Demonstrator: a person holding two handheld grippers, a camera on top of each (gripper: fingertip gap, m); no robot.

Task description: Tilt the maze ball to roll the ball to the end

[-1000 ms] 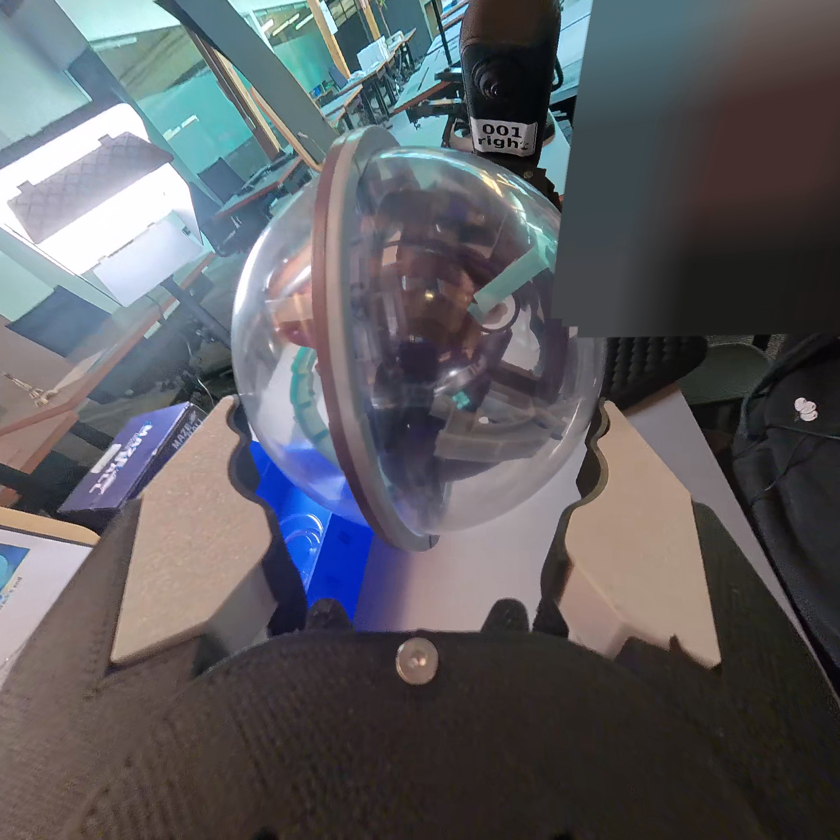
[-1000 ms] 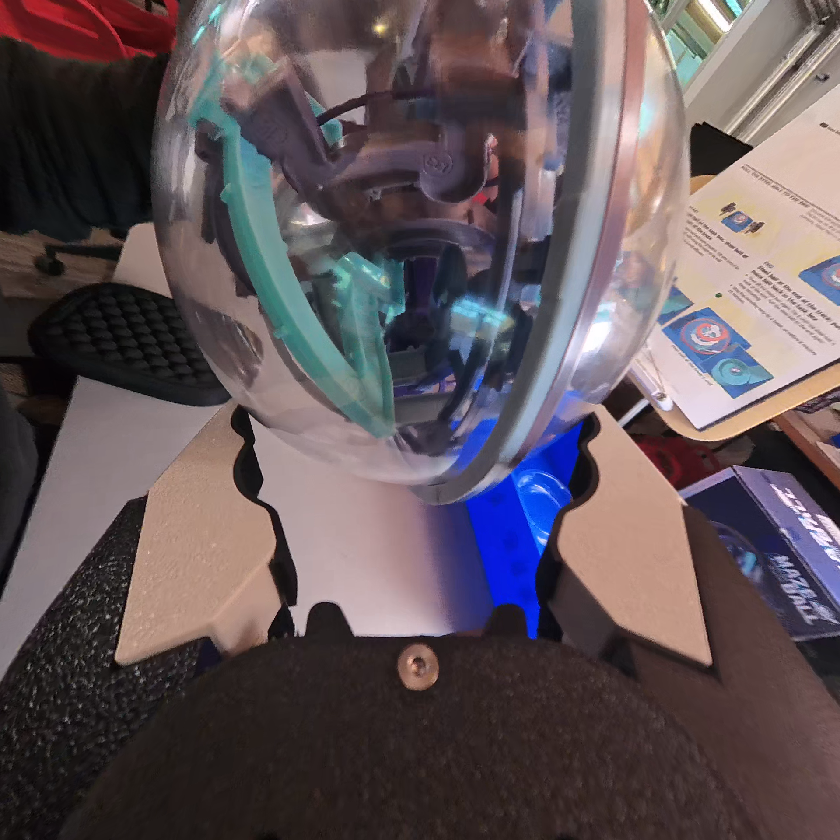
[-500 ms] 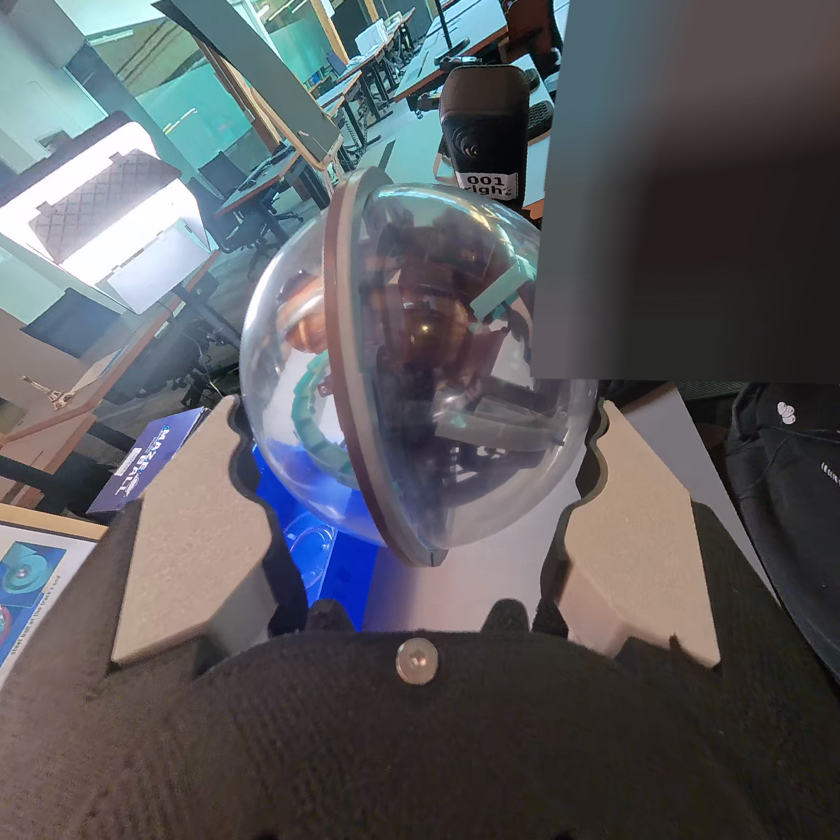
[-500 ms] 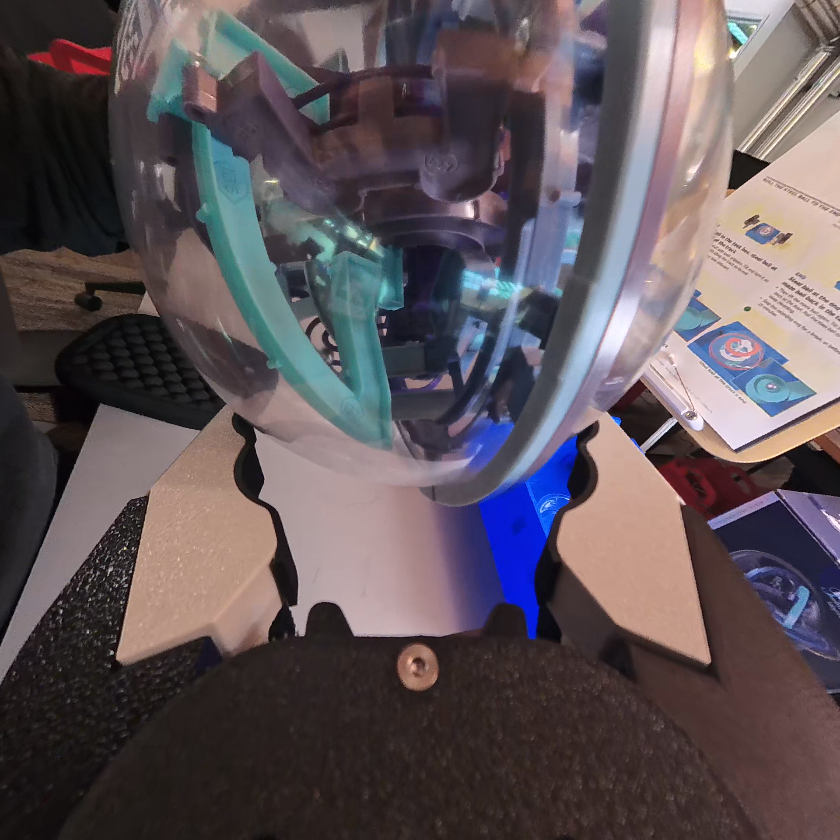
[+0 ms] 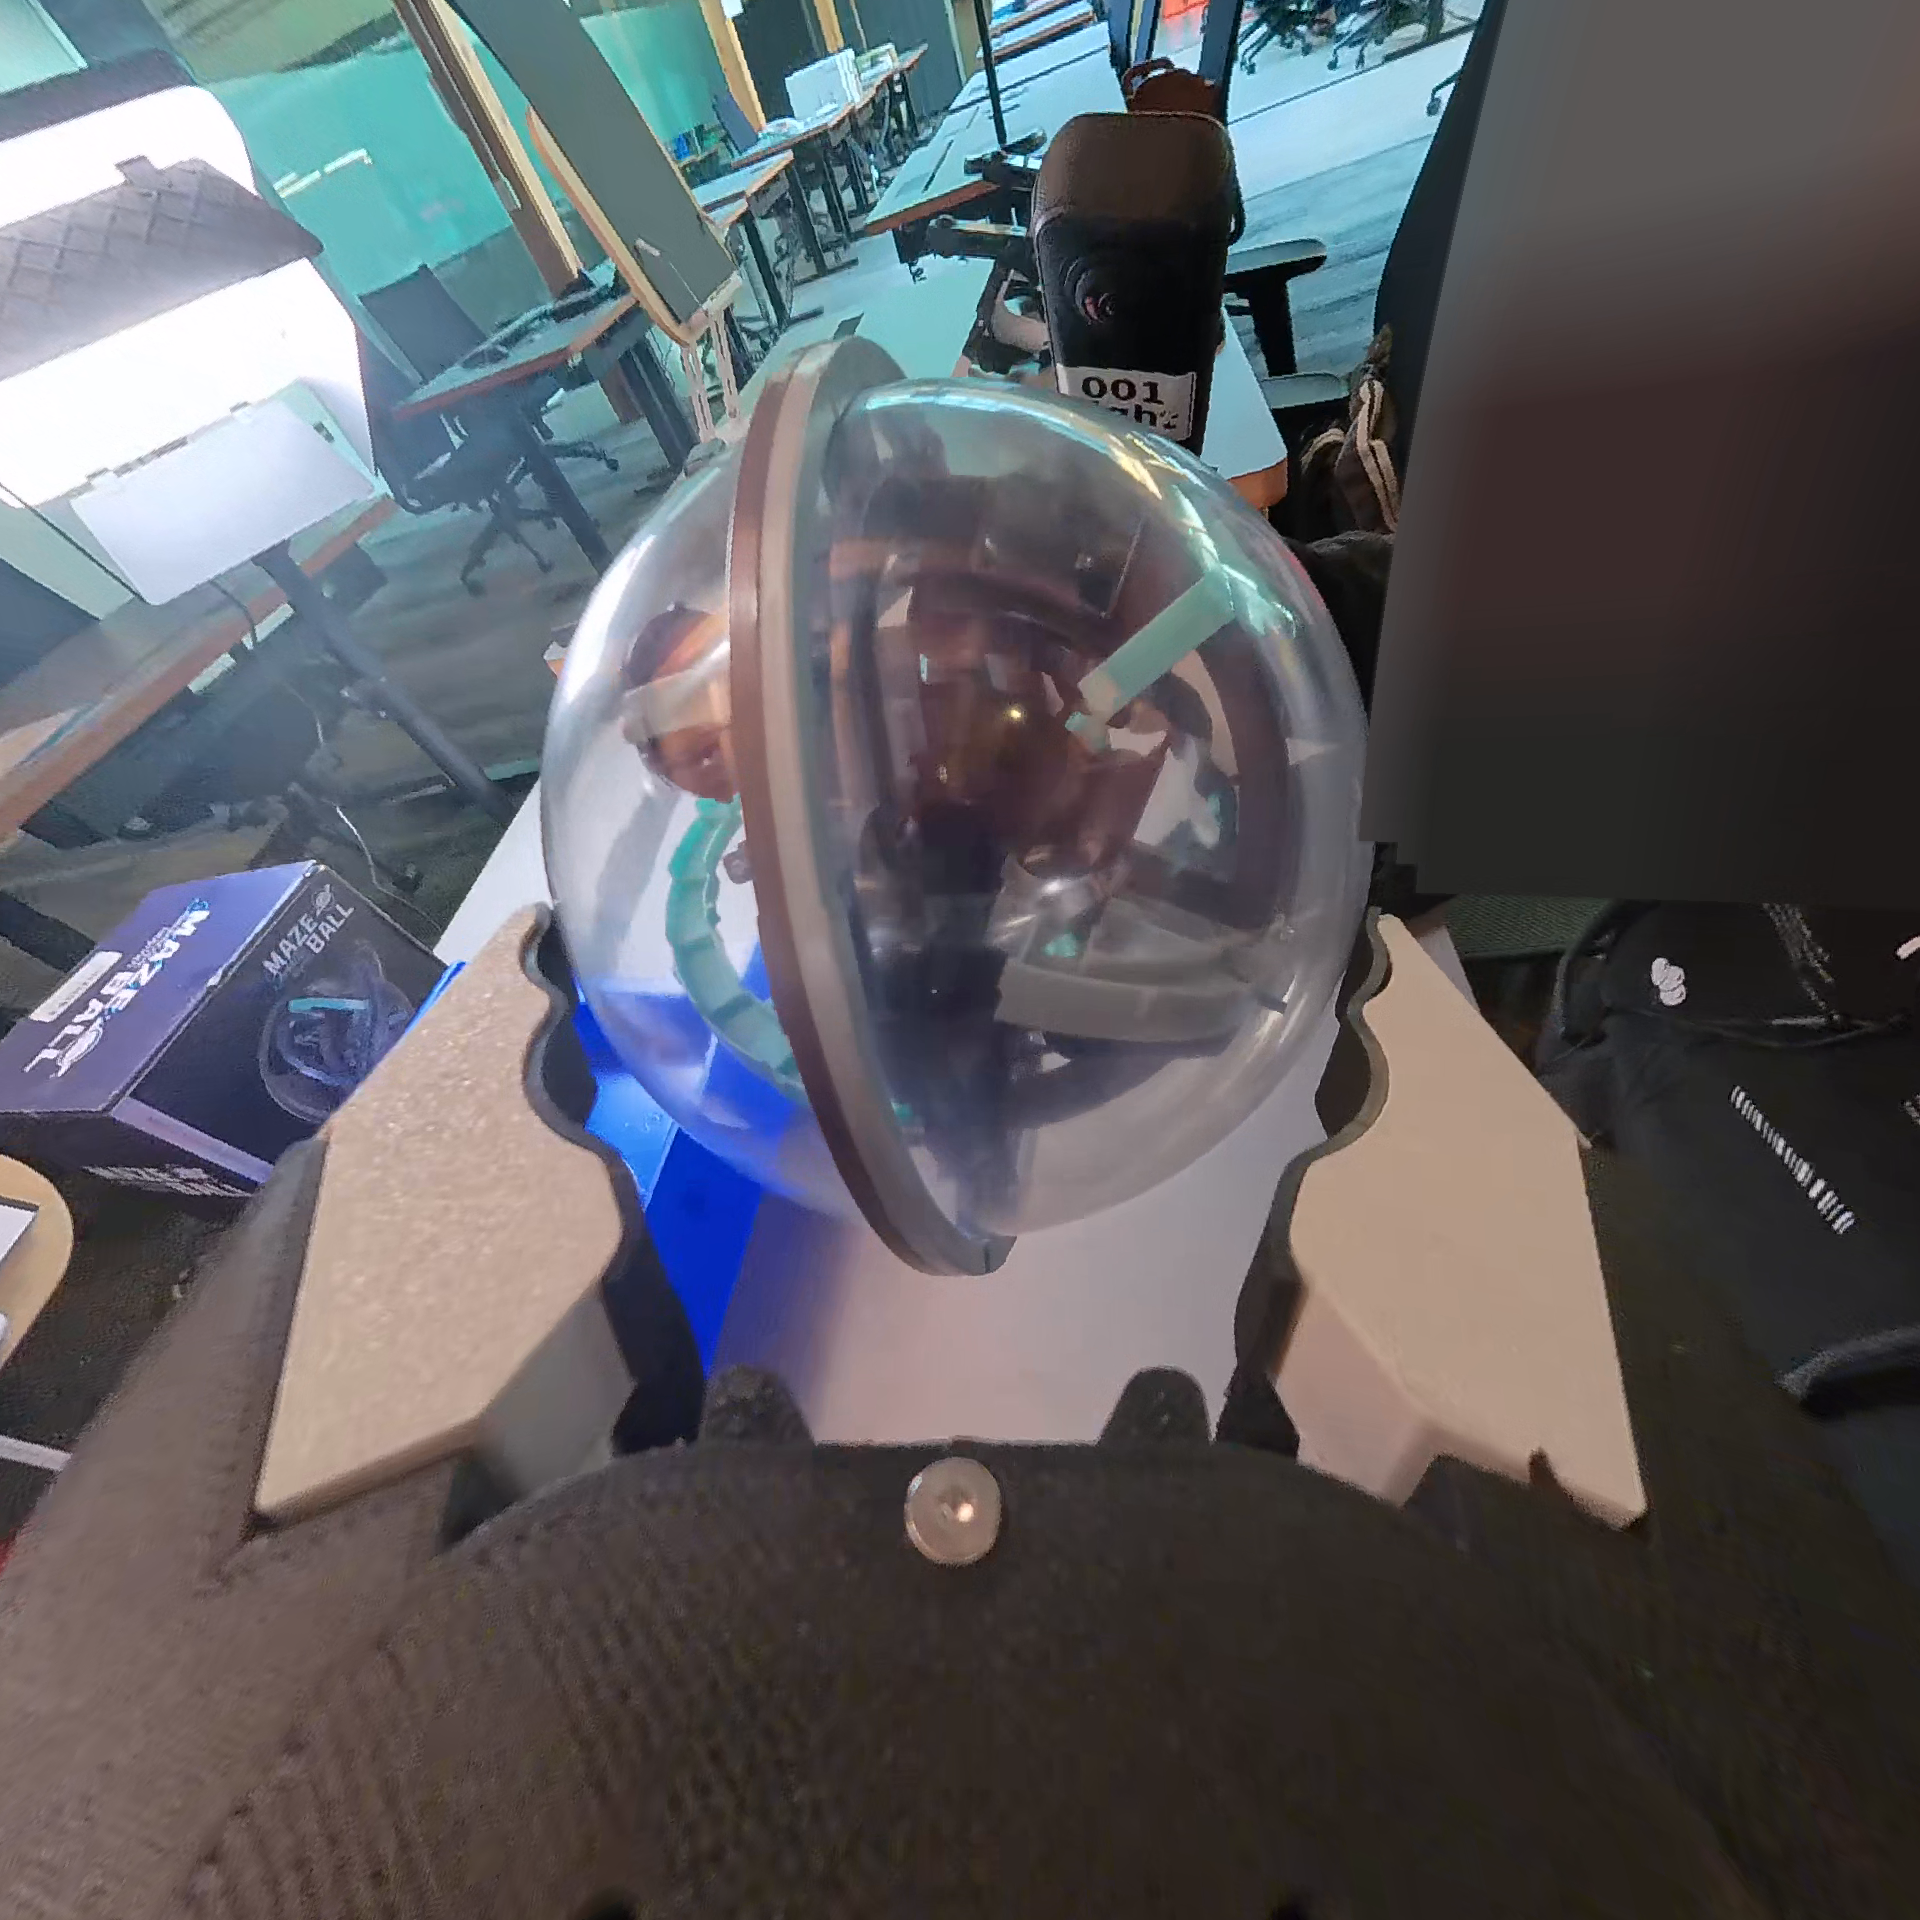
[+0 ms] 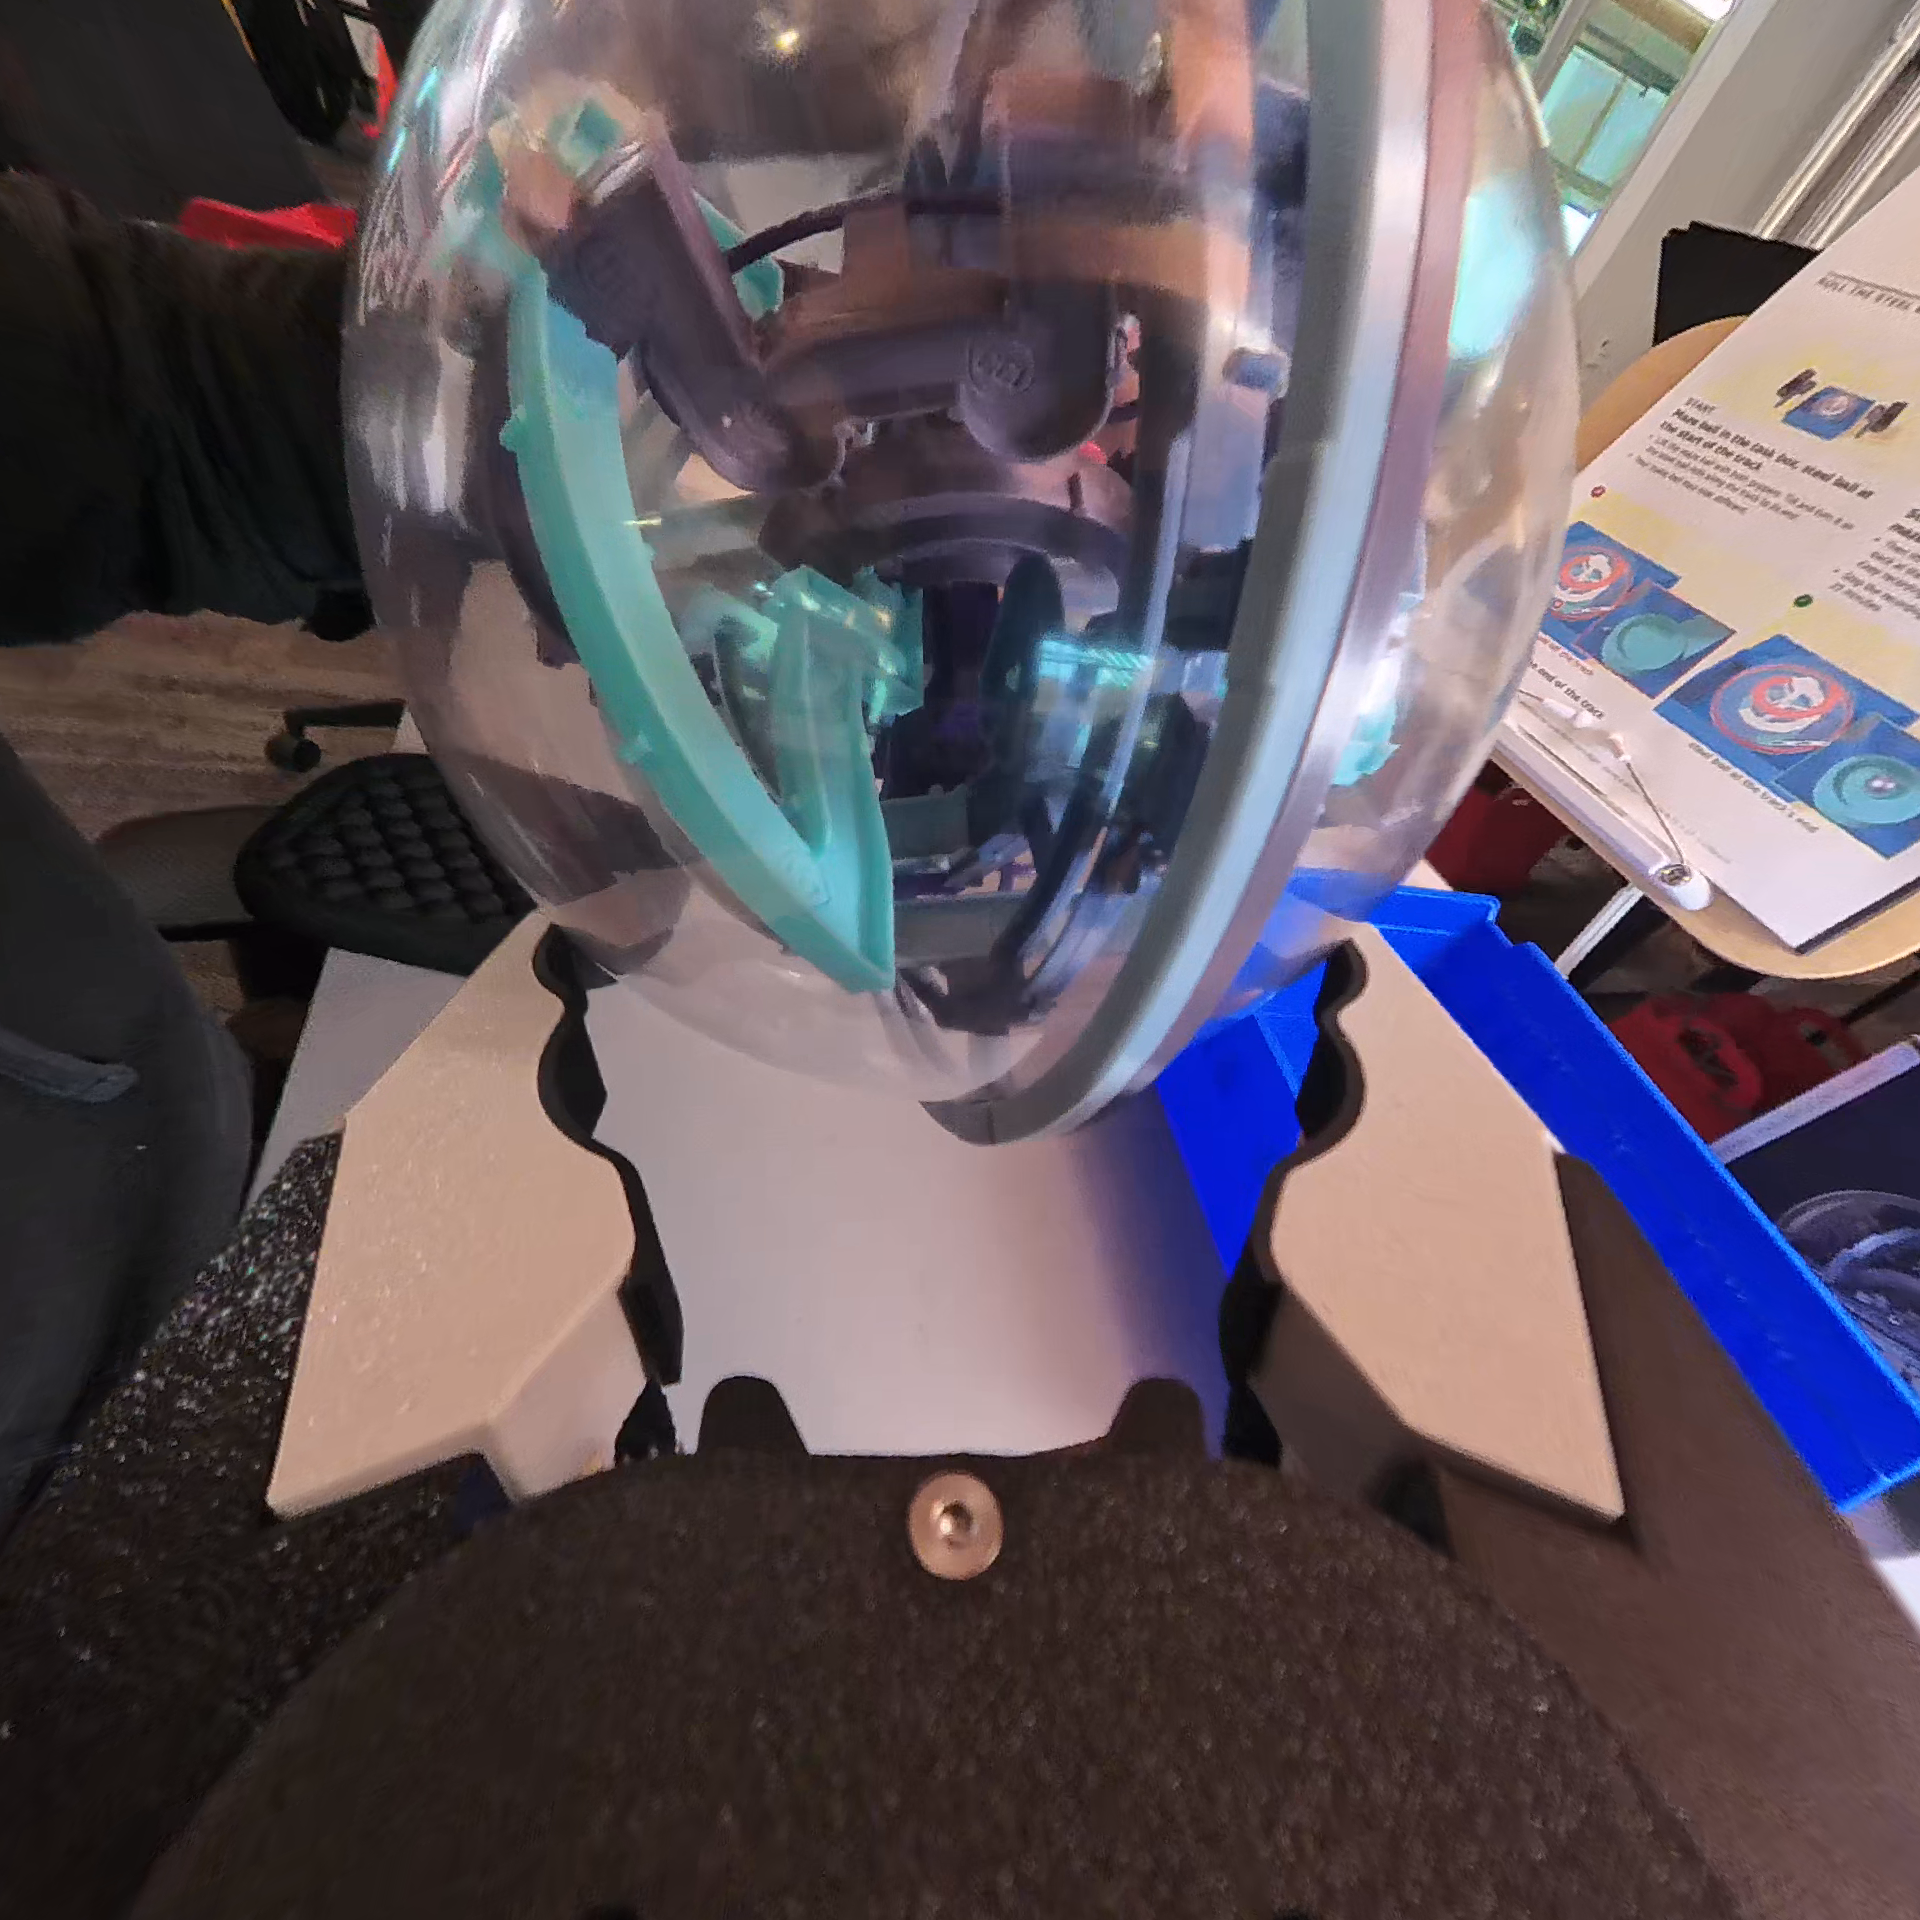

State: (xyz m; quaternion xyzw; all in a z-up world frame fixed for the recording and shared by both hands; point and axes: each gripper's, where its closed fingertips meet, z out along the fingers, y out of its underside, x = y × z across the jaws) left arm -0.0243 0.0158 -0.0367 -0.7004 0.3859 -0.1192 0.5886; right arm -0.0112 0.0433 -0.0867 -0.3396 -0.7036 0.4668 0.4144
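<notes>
The clear plastic maze ball with teal and purple tracks inside point(image 5: 951, 821) is the landmark; it is held in the air above the white worktop point(image 5: 1091, 1340), between the two grippers, with its grey seam ring tilted off upright; the left gripper point(image 5: 951, 977) has its pale fingers point(image 5: 457, 1174) spread wide, each tip against a lower flank of the sphere; the right gripper point(image 6: 940, 997), on the far side of the sphere, has its fingers point(image 6: 1434, 1216) spread as wide and pressed to the lower flanks likewise; the small ball within cannot be made out; below the sphere sits a blue plastic bin point(image 6: 1621, 1132) on the worktop; beyond that bin from the sphere lies a dark blue cardboard box point(image 5: 197, 1029); a printed instruction sheet point(image 6: 1756, 582) leans on a stand, beyond the bin from the sphere in the right wrist view.
</notes>
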